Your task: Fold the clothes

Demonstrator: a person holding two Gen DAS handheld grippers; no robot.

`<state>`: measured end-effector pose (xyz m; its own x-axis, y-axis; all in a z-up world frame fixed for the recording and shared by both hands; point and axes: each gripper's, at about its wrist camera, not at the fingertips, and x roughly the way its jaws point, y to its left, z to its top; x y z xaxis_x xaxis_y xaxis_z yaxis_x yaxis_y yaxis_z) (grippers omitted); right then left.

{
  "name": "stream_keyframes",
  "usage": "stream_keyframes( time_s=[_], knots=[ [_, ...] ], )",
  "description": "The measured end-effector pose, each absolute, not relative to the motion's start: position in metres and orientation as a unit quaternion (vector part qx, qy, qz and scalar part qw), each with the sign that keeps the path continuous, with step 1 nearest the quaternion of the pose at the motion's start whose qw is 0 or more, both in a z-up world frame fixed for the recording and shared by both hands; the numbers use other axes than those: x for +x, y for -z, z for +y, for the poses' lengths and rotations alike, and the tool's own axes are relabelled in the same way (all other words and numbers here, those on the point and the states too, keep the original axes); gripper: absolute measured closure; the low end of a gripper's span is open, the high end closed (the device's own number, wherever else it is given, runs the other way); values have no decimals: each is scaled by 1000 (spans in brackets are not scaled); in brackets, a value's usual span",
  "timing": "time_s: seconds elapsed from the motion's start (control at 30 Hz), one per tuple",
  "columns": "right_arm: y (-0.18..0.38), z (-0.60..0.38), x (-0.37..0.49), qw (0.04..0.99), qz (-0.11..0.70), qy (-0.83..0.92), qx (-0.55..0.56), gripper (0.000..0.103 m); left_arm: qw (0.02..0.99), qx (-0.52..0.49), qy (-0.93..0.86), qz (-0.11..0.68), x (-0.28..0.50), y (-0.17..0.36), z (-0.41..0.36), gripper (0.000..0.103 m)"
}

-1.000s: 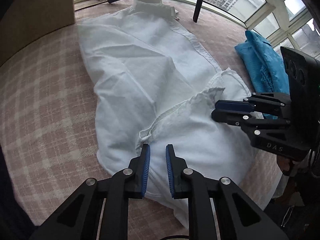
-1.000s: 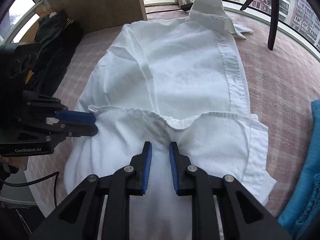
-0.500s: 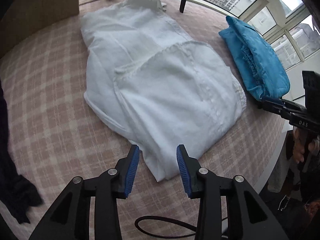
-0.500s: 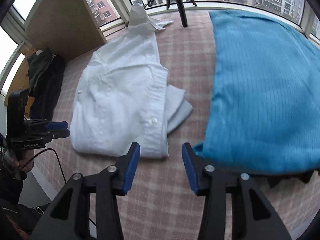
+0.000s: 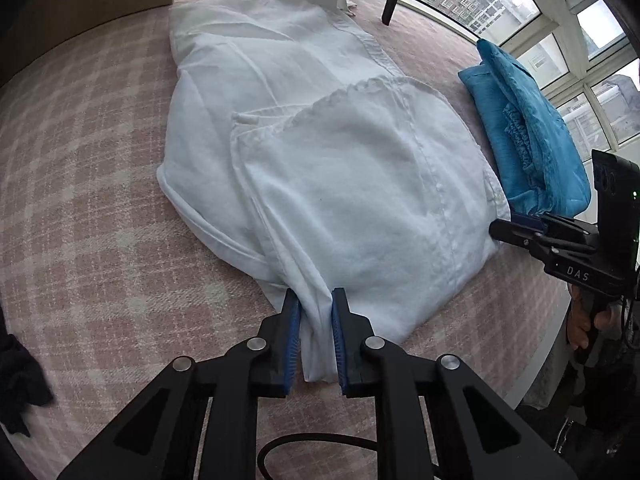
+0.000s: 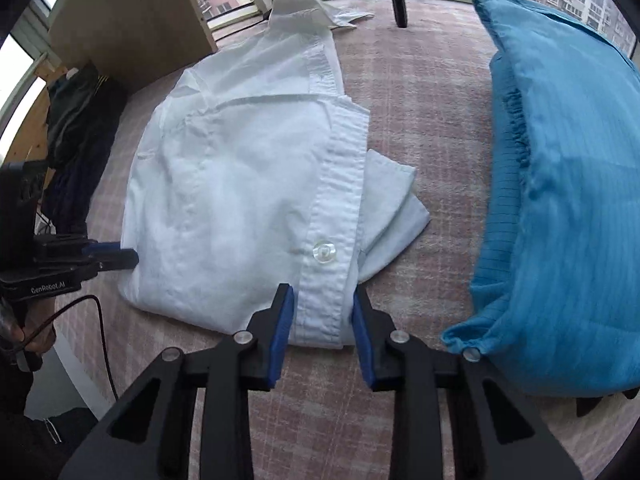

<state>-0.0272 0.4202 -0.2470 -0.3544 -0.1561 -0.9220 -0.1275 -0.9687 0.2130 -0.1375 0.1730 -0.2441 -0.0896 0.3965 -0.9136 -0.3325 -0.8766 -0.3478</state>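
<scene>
White cotton button-up shirt [image 5: 320, 168] lies partly folded on the pink plaid surface [image 5: 80, 200], beside a folded blue garment [image 6: 560, 200]. Half a second ago both grippers hung clear; now the left gripper [image 5: 314, 320] narrowly straddles the near fold and the right gripper [image 6: 324, 312] brackets the button placket, wider. Whether either truly pinches cloth is unclear.

shirt [image 5: 340, 184]: plain white, white button | tabletop [image 5: 88, 184] cloth: pink and cream plaid | folded garment [image 6: 568, 184]: teal blue, fine ribbed lines | left tool [image 5: 314, 340]: black frame, blue pads | right tool [image 6: 322, 320]: black frame, blue pads | clothes pile [image 6: 76, 132]: dark navy and black | board [image 6: 132, 20]: tan
</scene>
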Motion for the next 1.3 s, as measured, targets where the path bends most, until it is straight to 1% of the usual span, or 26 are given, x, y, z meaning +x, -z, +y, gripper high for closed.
stream_keyframes(
  time_s=[0.1, 0.2, 0.23, 0.27, 0.37, 0.5, 0.67, 0.77, 0.8, 0.83, 0.87, 0.9, 1.1, 1.17, 1.3],
  knots=[
    [234, 418, -32, 13, -122, 822, 557, 74, 243, -625, -742, -24, -141, 234, 161, 85],
    [215, 418, -34, 17, -124, 833, 539, 72, 236, -596, -768, 3, -150, 210, 149, 68],
    [209, 418, -35, 18, -124, 837, 533, 72, 235, -585, -776, 9, -155, 202, 146, 64],
    [203, 418, -36, 19, -125, 840, 527, 72, 243, -576, -781, 12, -164, 197, 145, 62],
    [188, 412, -44, 31, -117, 850, 513, 72, 253, -562, -786, 37, -186, 193, 156, 61],
    [195, 398, -59, 48, -101, 843, 525, 72, 280, -555, -779, 87, -201, 208, 188, 61],
    [211, 396, -65, 52, -103, 831, 544, 72, 297, -569, -755, 132, -209, 227, 200, 61],
    [216, 399, -64, 48, -108, 828, 549, 72, 302, -566, -756, 130, -211, 229, 200, 64],
    [217, 401, -64, 45, -111, 827, 550, 72, 304, -563, -759, 123, -211, 227, 198, 70],
    [218, 403, -64, 42, -115, 825, 551, 72, 307, -559, -762, 116, -211, 225, 197, 86],
    [219, 405, -63, 39, -120, 824, 552, 72, 313, -559, -761, 107, -212, 222, 196, 91],
    [217, 408, -60, 35, -124, 824, 552, 72, 319, -557, -760, 101, -209, 219, 195, 94],
    [191, 419, -32, 9, -136, 835, 532, 72, 357, -545, -756, 59, -187, 193, 191, 97],
    [179, 425, -18, -2, -147, 842, 519, 72, 376, -537, -754, 48, -168, 177, 193, 97],
    [148, 434, 7, -22, -156, 860, 485, 72, 435, -512, -739, 50, -114, 140, 208, 98]
  ],
)
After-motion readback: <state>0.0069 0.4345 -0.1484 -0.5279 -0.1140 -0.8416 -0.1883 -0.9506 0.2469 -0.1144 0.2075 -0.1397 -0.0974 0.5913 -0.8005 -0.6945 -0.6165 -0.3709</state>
